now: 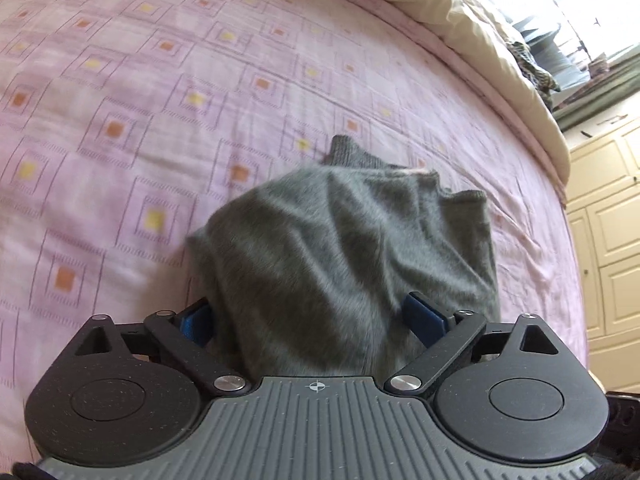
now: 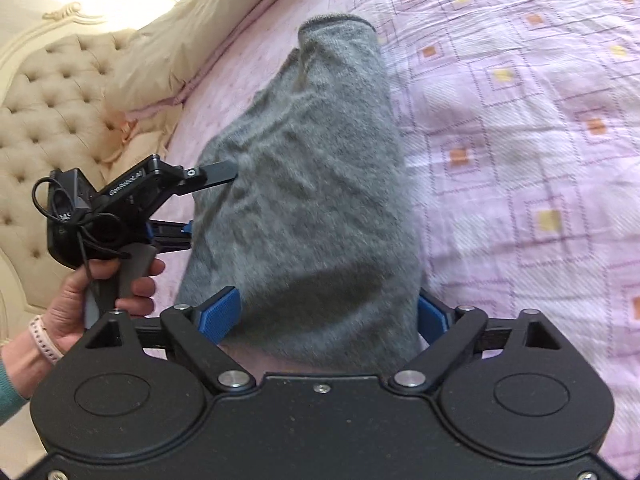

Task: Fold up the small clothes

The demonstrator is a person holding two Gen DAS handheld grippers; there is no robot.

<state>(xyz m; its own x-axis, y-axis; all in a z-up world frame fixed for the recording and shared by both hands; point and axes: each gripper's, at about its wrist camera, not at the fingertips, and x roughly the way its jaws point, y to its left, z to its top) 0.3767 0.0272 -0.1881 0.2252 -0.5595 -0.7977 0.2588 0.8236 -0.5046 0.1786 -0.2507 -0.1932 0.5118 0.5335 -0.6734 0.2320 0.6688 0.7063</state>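
Grey knit garment (image 2: pixel 320 200) hangs lengthwise away from right claw (image 2: pixel 328 320), cuff farthest.

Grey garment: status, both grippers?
Left gripper and right gripper wide open around grey garment, not clamped. Garment bunched on pink bedspread. Nothing in the way.

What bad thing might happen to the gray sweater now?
The gray sweater hangs bunched between the left gripper and the right gripper, so it might land crooked on the pink bedspread. How firmly either holds is unclear; a slip would drop it in a heap.
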